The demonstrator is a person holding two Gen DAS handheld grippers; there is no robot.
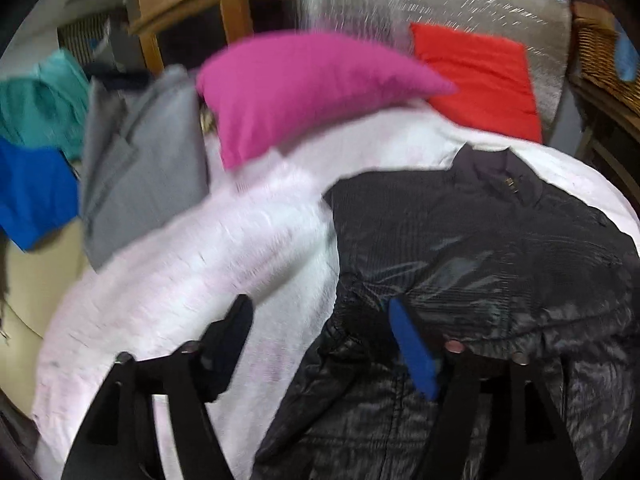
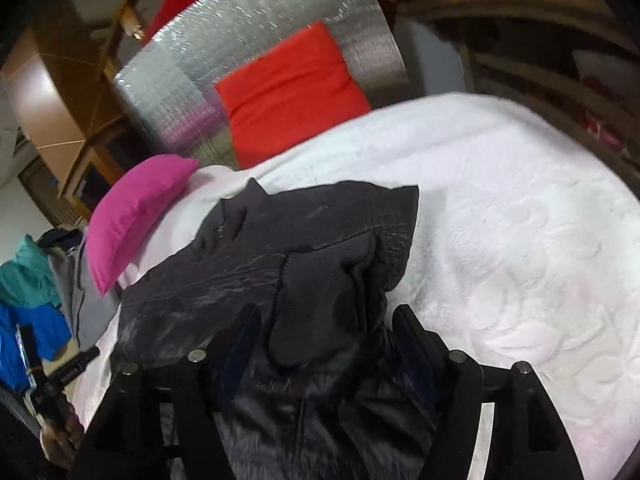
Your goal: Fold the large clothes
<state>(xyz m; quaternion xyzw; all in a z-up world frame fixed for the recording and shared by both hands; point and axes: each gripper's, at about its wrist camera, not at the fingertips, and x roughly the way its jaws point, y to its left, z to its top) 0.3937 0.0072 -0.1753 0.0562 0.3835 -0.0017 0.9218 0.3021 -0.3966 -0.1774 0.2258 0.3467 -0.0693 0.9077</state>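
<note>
My left hand-held gripper (image 1: 320,344) hangs with its jaws apart over the near edge of the black jacket (image 1: 480,256), nothing pinched between them; one finger is over the white bed cover (image 1: 192,272) just beside the jacket, the other over its shiny quilted fabric. Beyond the jacket lies a pink pillow (image 1: 296,92), with a red cushion (image 1: 480,76) behind the jacket's collar. Further from the jacket than the pillow sit grey (image 1: 144,168), blue (image 1: 32,192) and teal clothes (image 1: 44,104).

You see: black shiny jacket (image 2: 256,264); white embossed bedspread (image 2: 500,220); magenta pillow (image 1: 304,88); red cushion (image 2: 288,92); silver quilted panel (image 2: 256,28); grey (image 1: 140,176), teal (image 1: 40,104), blue garments (image 1: 32,192).
</note>
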